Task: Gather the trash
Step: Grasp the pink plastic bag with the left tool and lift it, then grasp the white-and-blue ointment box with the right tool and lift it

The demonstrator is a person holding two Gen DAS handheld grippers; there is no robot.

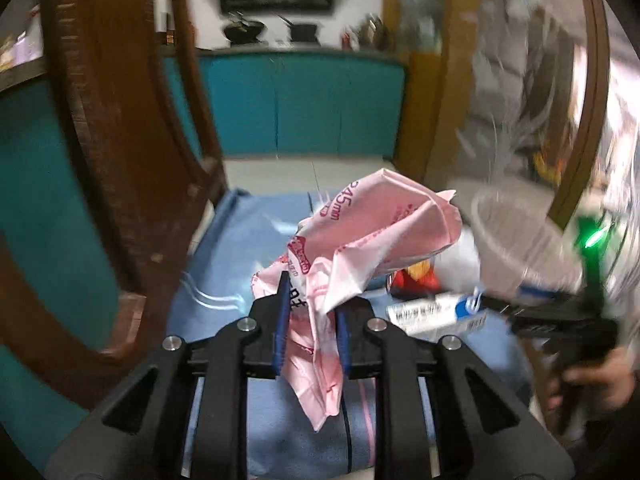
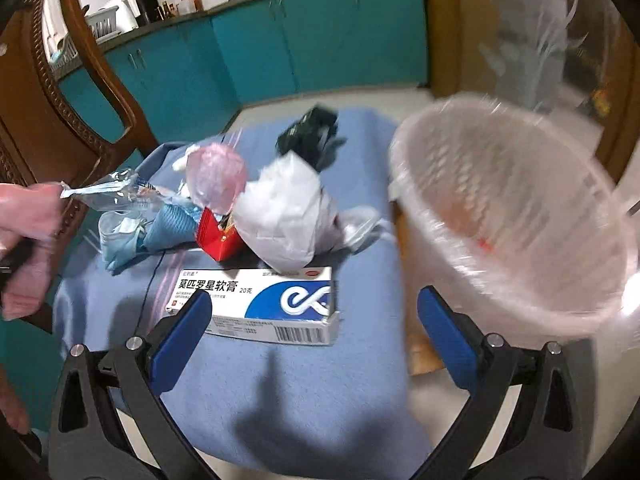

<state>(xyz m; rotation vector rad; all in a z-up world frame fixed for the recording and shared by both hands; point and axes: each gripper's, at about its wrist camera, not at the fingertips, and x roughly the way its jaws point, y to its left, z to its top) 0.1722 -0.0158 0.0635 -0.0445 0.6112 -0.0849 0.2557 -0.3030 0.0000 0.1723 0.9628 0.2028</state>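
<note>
Bin first: the waste basket point(image 2: 516, 216), lined with a clear plastic bag, sits at the right of the right wrist view, just beside the blue-covered table point(image 2: 280, 400); something small and orange-red shows inside it, too blurred to name. Left gripper point(image 1: 310, 320) is clenched on a crumpled pink wrapper point(image 1: 360, 236), held up centre frame over the table. Right gripper point(image 2: 314, 320) is spread wide, nothing between its fingers, hovering over a white and blue medicine box point(image 2: 260, 300) lying flat mid-frame. Behind the box is the trash pile: white crumpled bag point(image 2: 288, 216), red carton point(image 2: 218, 238), pink plastic wad point(image 2: 218, 178), clear wrapper point(image 2: 120, 192), blue face mask point(image 2: 124, 242), a dark object point(image 2: 310, 136) (blurred, can't identify). Wooden chair point(image 2: 52, 92) at upper left, cut off by the frame edge. Teal cabinets point(image 2: 280, 48) across the top.
</note>
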